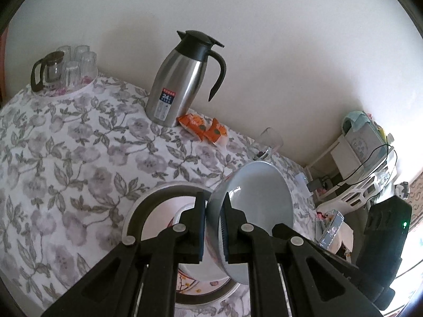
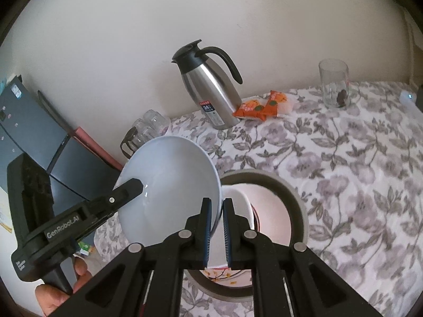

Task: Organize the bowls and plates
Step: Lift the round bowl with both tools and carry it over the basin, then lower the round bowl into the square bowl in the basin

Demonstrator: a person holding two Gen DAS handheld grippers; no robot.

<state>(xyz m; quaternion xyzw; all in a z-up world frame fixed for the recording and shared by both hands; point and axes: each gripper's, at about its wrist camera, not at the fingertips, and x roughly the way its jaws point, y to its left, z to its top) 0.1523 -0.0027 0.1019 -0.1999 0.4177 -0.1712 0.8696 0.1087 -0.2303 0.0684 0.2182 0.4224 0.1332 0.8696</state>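
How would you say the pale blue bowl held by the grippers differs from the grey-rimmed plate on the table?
The pale blue bowl is lifted and tilted on edge; the grey-rimmed plate lies flat on the floral tablecloth. The bowl is deep and plain inside; the plate is shallow, with a dark grey band and other dishes on it. The left gripper and right gripper both clamp the bowl's rim; nothing grips the plate. Both are round.

soft, even daylight – brightest at the left wrist view's lower right corner, blown out white. strong fisheye bending with dark vignetted corners; the tablecloth [image 2: 343,158] pattern blurs slightly.
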